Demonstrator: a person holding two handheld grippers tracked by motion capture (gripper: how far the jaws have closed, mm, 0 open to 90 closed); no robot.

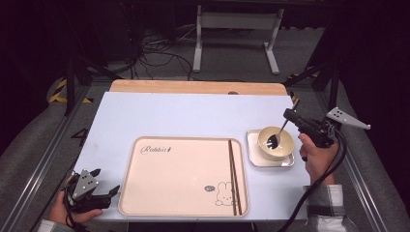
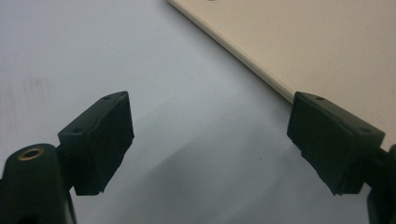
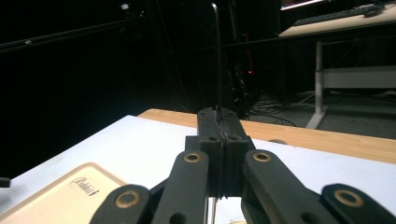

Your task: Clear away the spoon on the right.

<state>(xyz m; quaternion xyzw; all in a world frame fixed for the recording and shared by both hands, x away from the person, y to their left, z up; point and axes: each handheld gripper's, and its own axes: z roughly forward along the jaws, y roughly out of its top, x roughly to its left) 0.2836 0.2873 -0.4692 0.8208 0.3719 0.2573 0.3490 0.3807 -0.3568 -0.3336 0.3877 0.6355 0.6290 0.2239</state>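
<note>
A beige bowl (image 1: 288, 145) sits on a square white plate (image 1: 255, 159) at the table's right. A dark spoon (image 1: 279, 132) leans in the bowl with its head down. My right gripper (image 1: 290, 115) is shut on the spoon's handle just right of the bowl. In the right gripper view the thin handle (image 3: 217, 56) rises straight up from the closed jaws of the right gripper (image 3: 219, 116). My left gripper (image 1: 113, 191) rests open at the table's front left corner, beside the beige tray (image 1: 183, 176). In the left gripper view the left gripper (image 2: 210, 121) holds nothing, with the tray's edge (image 2: 303, 46) ahead.
A pair of dark chopsticks (image 1: 234, 174) lies along the tray's right side. A wooden strip (image 1: 193, 87) borders the white table (image 1: 193, 113) at the far edge. Beyond it stand a white desk frame (image 1: 237, 34) and cables on the floor.
</note>
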